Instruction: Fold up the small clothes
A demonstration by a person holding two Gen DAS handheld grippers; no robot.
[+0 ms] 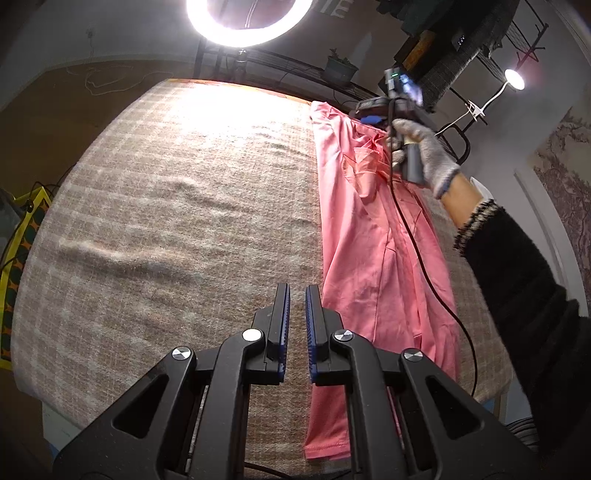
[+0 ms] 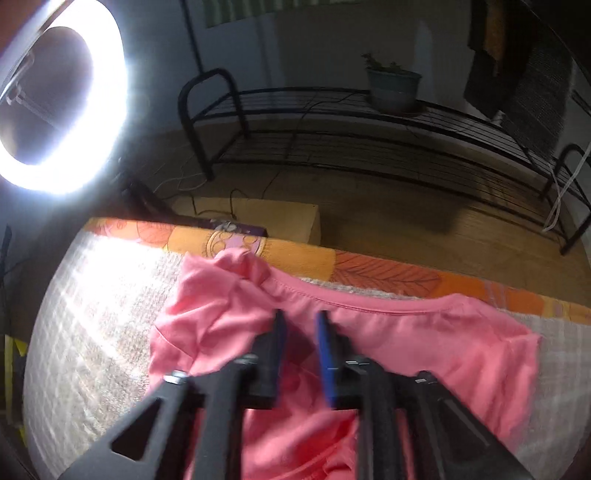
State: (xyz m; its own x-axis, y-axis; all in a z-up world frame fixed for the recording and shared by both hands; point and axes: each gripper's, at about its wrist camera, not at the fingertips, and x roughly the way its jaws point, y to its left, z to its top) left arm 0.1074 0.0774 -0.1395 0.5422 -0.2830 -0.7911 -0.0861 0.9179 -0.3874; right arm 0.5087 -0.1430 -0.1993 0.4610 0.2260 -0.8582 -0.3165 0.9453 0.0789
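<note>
Plaid blanket (image 1: 166, 221) under pink garment (image 1: 369, 240), ring light (image 1: 249, 22) overhead.

One pink garment (image 1: 373, 236) lies on one plaid blanket (image 1: 177, 206), and two grippers are in sight: the left gripper (image 1: 297, 295) and the right gripper (image 2: 301, 319). One gloved hand (image 1: 424, 155) shows, trailing one black cable (image 1: 432, 269). Behind stand one ring light (image 1: 247, 22), one small lamp (image 1: 514, 79), one potted plant (image 2: 393, 86) and one wire rack (image 2: 369, 147).
</note>
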